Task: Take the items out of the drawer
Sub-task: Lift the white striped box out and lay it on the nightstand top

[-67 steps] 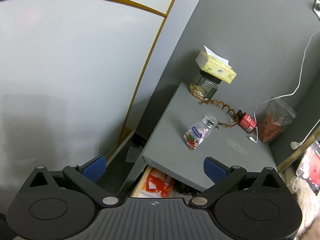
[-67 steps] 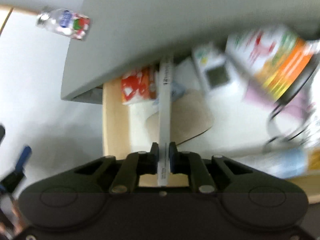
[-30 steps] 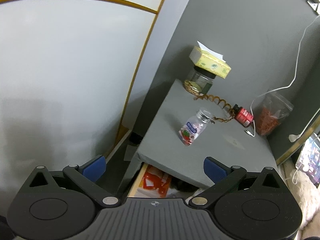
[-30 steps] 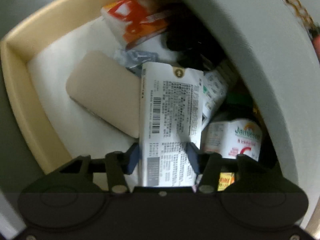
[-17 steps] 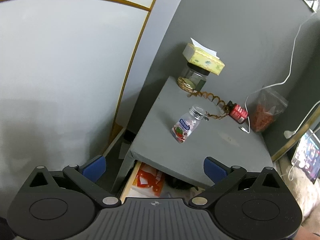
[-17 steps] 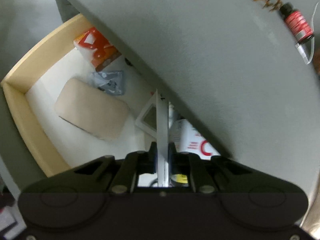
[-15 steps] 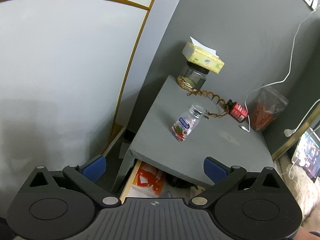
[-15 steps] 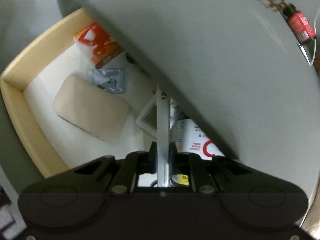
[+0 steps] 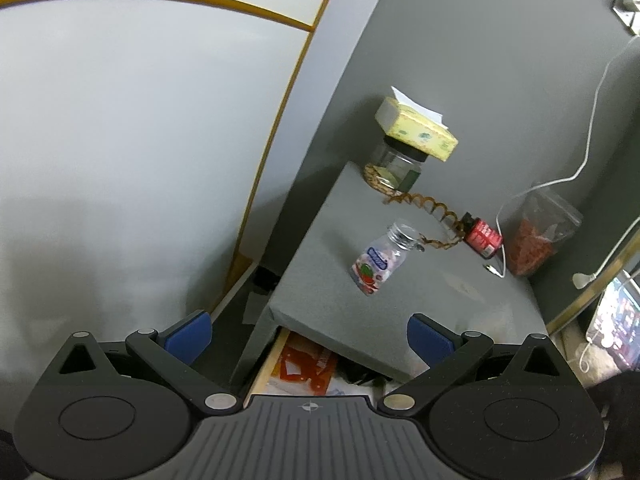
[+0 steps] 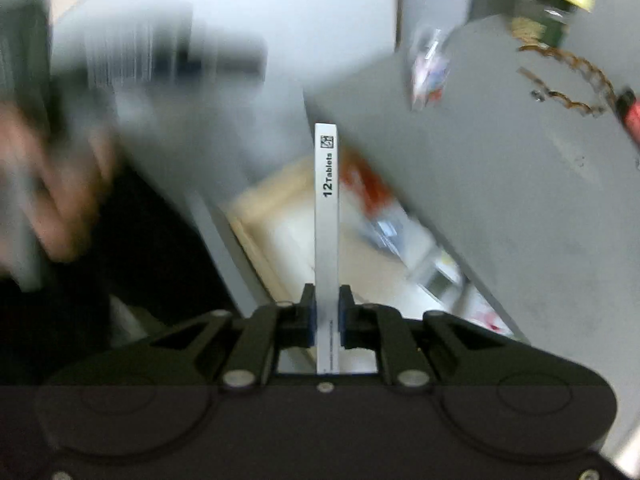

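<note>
My right gripper [image 10: 326, 304] is shut on a thin white tablet box [image 10: 327, 208], held edge-on and marked "12 Tablets". It hangs above the open wooden drawer [image 10: 256, 236], whose blurred contents lie below it. The grey tabletop [image 10: 500, 184] fills the right of that view. In the left wrist view my left gripper [image 9: 308, 332] stands open and holds nothing, in the air in front of the grey tabletop [image 9: 320, 276]. Under the table's front edge the drawer [image 9: 268, 368] shows an orange packet [image 9: 304, 368]. A small plastic bottle [image 9: 378, 260] lies on the tabletop.
On the table stand a glass jar [image 9: 396, 168] with a yellow box [image 9: 416, 130] on it, a coiled brown cord [image 9: 424, 208], a red bottle [image 9: 482, 238] and a bag of red bits [image 9: 536, 240]. A white cable [image 9: 592, 128] hangs down the grey wall. A blurred hand [image 10: 56, 196] is at left.
My right gripper has lifted the tablet box up and out of the drawer, swinging fast toward the table's front left. The left gripper has only drifted a little and stays open.
</note>
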`<control>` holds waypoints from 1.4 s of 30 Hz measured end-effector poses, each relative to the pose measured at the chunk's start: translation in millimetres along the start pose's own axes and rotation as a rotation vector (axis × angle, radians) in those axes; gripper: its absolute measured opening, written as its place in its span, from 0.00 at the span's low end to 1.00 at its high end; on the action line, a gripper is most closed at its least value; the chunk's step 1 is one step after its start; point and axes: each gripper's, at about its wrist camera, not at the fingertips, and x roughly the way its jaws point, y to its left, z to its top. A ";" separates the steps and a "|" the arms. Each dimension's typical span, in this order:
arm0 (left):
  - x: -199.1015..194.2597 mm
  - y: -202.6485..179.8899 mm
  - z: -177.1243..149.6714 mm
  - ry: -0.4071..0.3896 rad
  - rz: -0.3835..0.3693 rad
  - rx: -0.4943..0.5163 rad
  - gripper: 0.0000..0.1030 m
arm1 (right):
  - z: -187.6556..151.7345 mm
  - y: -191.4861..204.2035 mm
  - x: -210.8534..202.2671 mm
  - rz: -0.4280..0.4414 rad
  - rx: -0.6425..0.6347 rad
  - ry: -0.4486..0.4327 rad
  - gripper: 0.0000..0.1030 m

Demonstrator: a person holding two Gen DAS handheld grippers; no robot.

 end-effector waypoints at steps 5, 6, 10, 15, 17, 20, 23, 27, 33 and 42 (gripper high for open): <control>0.5 -3.8 -1.0 -0.002 -0.003 0.014 1.00 | 30.3 -93.6 1.6 0.108 0.484 -0.191 0.09; 0.6 -3.9 -1.1 -0.002 -0.003 0.013 1.00 | 32.2 -108.3 7.1 0.119 0.550 -0.202 0.09; 1.1 -4.7 -1.7 -0.003 -0.005 0.011 1.00 | 33.8 -148.9 41.7 0.146 0.702 -0.224 0.14; 2.6 -6.1 -0.4 -0.004 -0.009 0.004 1.00 | 35.8 -144.3 46.7 -0.029 0.652 -0.220 0.52; 3.2 -6.9 0.6 -0.004 -0.015 -0.002 1.00 | 32.8 -139.0 37.7 -0.050 0.643 -0.240 0.67; 4.1 -8.1 2.1 -0.004 -0.024 -0.012 1.00 | 30.6 -120.5 33.2 -0.130 0.552 -0.256 0.70; 4.8 -9.0 3.2 -0.004 -0.030 -0.019 1.00 | 29.8 -107.2 44.1 -0.170 0.496 -0.187 0.57; 4.0 -6.6 3.1 -0.004 -0.026 -0.027 1.00 | 33.3 -85.1 54.7 -0.178 0.447 -0.178 0.57; 2.6 -2.6 3.0 -0.005 -0.018 -0.041 1.00 | 39.7 -63.6 47.7 -0.168 0.390 -0.200 0.60; 2.4 -1.8 1.5 0.003 -0.003 -0.032 1.00 | -15.7 9.0 55.6 -0.093 -0.167 -0.005 0.71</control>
